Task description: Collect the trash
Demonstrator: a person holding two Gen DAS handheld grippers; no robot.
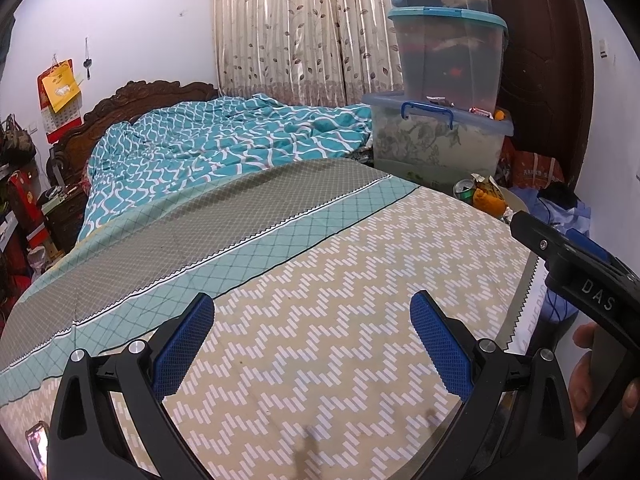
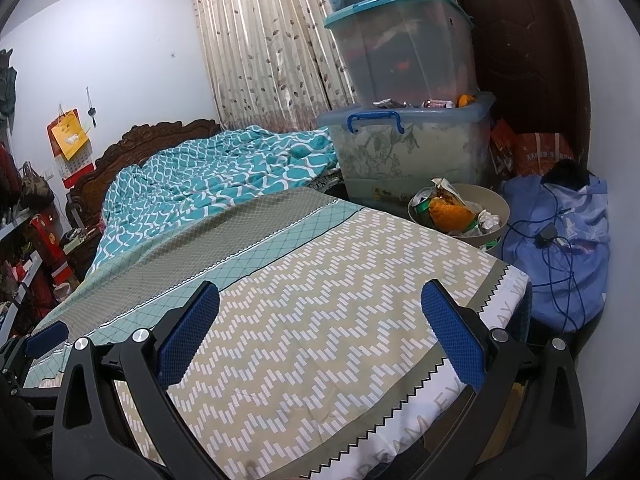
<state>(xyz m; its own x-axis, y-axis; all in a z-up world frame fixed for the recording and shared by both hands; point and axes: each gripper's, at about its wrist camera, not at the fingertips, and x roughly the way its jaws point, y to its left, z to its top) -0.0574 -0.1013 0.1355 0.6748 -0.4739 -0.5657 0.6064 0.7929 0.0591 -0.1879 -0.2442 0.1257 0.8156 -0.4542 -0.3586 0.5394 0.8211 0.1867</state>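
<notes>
A round beige waste bin [image 2: 498, 206] stands upright on the floor past the bed's far right corner, against the lowest of the stacked clear plastic storage boxes [image 2: 408, 152]. It brims with a tilted green drink can [image 2: 423, 203], orange wrapper [image 2: 448, 210] and crumpled paper [image 2: 489, 219]. The top box's label reads "BOX". The left gripper [image 1: 312, 344] and right gripper [image 2: 320, 336] hover over the zigzag-patterned bedsheet [image 2: 320, 320], jaws spread apart, empty.

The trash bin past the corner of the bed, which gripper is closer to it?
Right. The right gripper is open over the bed's right edge, on the trash bin's side; the left gripper, open, sits further left.
</notes>
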